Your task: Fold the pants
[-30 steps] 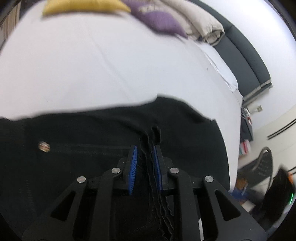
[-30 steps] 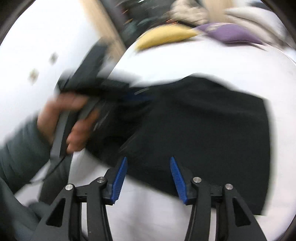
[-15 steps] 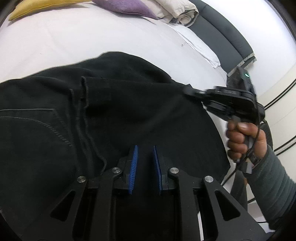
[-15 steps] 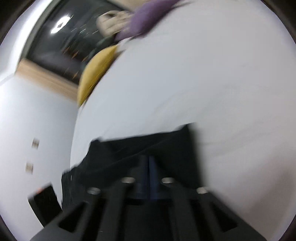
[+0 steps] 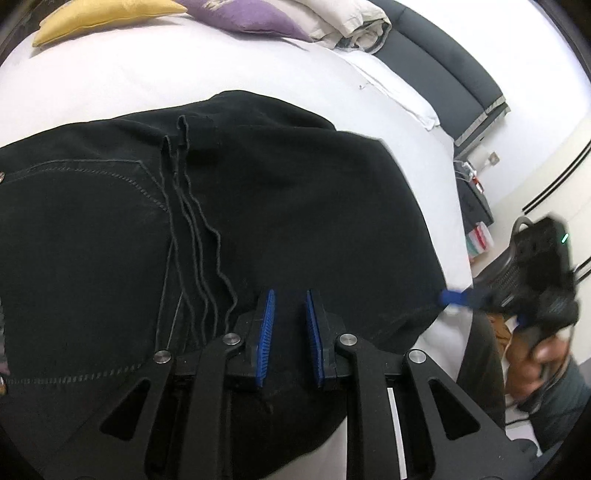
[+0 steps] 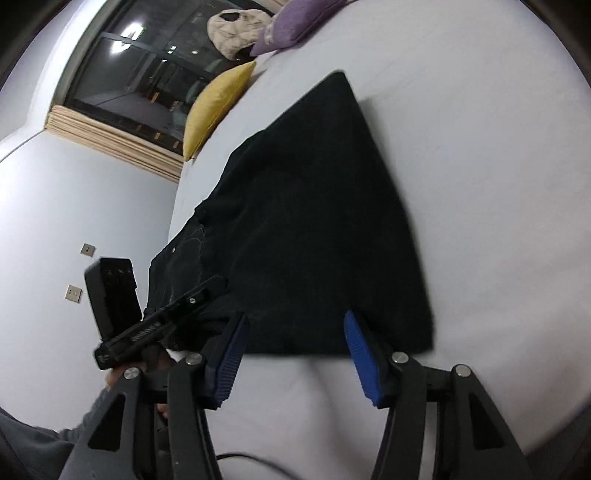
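Black pants (image 5: 288, 206) lie folded on the white bed (image 5: 155, 85), with a stitched pocket toward the left in the left wrist view and loose cord-like edges running down the middle of the cloth.

Left gripper (image 5: 289, 334): blue pads (image 5: 266, 328) close together with a narrow gap, nothing visibly pinched between them; it hovers just over the near part of the pants. Whether the pads touch the cloth cannot be told.

Right gripper (image 6: 293, 356): jaws apart, having just been opening, nothing between them. It sits at the near hem of the pants, tips right at the edge of the cloth, with bare sheet below. In the left wrist view it shows blurred at the right edge, one blue tip next to the pants' right corner.

A hand (image 5: 546, 354) in a grey sleeve (image 5: 565, 398) holds the right gripper.

Far end of the bed: yellow pillow (image 6: 218, 107), purple pillow (image 6: 295, 26), beige bundle of bedding (image 5: 347, 22). A dark window (image 6: 147, 62) sits behind them in the right wrist view.
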Available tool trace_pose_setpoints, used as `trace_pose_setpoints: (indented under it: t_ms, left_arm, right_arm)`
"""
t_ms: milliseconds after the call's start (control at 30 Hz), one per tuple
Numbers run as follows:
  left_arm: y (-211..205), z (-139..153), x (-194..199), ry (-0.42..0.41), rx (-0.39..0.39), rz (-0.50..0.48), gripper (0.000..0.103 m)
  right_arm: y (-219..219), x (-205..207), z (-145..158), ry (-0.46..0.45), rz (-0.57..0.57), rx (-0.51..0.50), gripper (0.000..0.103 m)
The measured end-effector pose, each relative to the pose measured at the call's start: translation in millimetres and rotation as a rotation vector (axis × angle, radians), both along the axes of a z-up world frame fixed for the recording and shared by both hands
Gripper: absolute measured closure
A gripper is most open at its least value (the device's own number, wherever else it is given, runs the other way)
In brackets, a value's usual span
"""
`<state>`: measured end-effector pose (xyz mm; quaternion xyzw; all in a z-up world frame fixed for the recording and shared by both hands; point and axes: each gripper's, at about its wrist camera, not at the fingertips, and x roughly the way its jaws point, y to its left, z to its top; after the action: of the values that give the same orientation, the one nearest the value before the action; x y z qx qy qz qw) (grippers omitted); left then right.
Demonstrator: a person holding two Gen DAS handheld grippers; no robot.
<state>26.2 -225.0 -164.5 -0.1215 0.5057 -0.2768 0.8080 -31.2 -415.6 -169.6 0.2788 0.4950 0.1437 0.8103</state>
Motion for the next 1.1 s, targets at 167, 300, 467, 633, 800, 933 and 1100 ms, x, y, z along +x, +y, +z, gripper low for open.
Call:
trace_pose_setpoints:
  t_ms: [167, 300, 467, 633, 800, 933, 1100]
  left_arm:
    - [34, 20, -23, -0.029, -0.033, 0.11, 0.086]
    - [108, 41, -63, -0.059, -0.049, 0.294, 0.082]
    - [226, 39, -130, -0.088, -0.11, 0.713, 0.017]
    - [272, 12, -144, -0.01, -0.258, 0.855, 0.017]
    - [267, -8, -126, 0.015, -0.323, 0.809, 0.017]
    - [270, -36, -108, 0.084, -0.439, 0.83, 0.019]
    - [278, -55, -92, 0.076, -0.47, 0.864, 0.04]
  right_arm:
    - [28, 50, 24, -0.174, 0.073, 0.156, 0.012]
    - [52, 78, -46, 0.025, 0.097, -0.089, 0.012]
    - [73, 61, -11, -0.037, 0.115, 0.071, 0.01]
    - [95, 68, 4, -0.102, 0.125, 0.158, 0.01]
    - [119, 85, -5, -0.088, 0.132, 0.201, 0.012]
    - [108, 82, -3, -0.076, 0.112, 0.222, 0.012]
    - [93, 82, -3, -0.059, 0.089, 0.23, 0.014]
